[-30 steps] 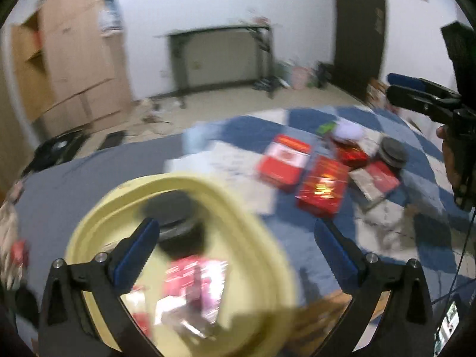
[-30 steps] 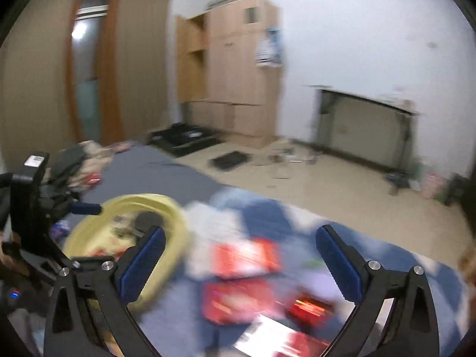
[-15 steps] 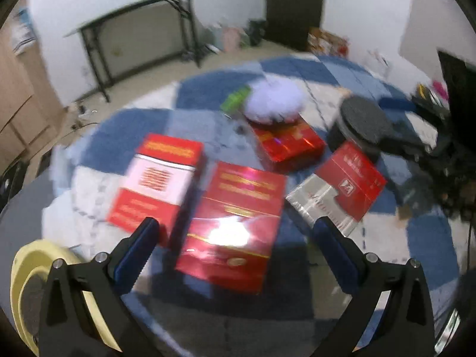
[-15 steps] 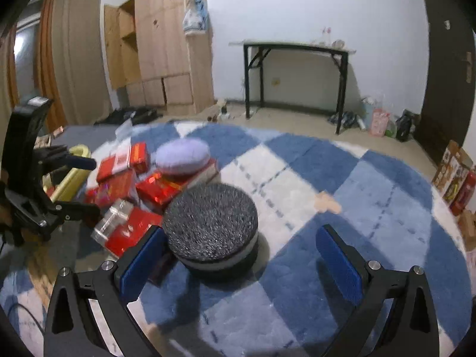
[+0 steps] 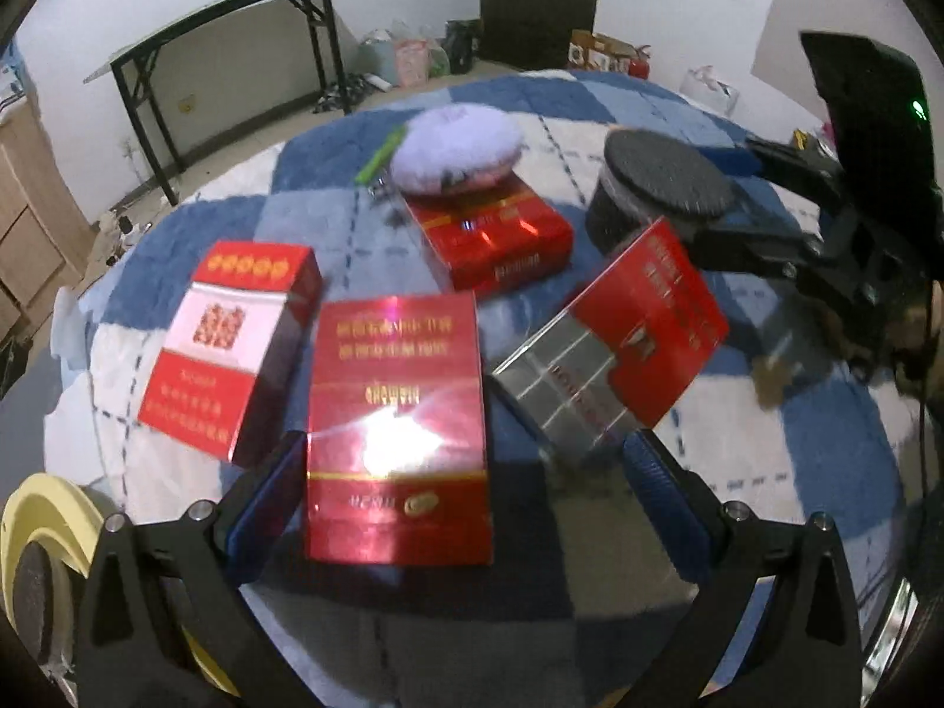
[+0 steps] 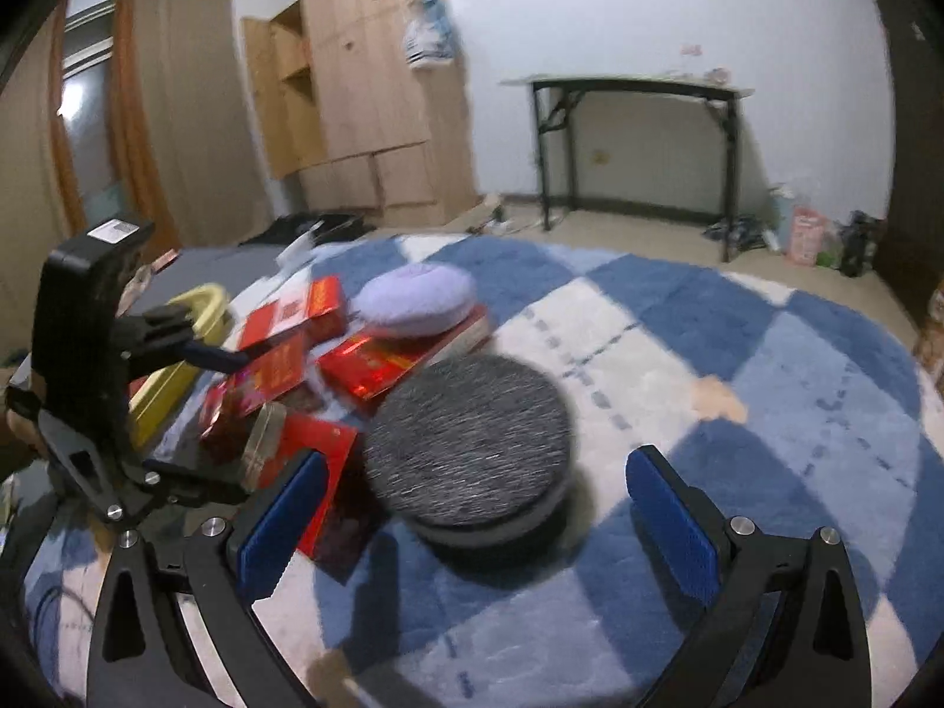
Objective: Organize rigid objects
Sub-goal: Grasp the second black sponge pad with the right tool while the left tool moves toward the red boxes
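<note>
Both the left gripper (image 5: 460,472) and right gripper (image 6: 466,501) gape empty; the glossy red box (image 5: 398,430) may slip from the left's pads, and the round tin (image 6: 472,448) looks too wide for the right.

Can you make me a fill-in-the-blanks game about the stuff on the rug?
1. The fluffy lilac puff sits on top of a ____ box.
2. The round dark grey container lies between the open fingers of the ____ gripper.
3. The blue-and-white checked rug has a ____ outline.
4. The tub at the lower left corner of the left wrist view is ____ in colour.

Missing words: red; right; round; yellow
</note>
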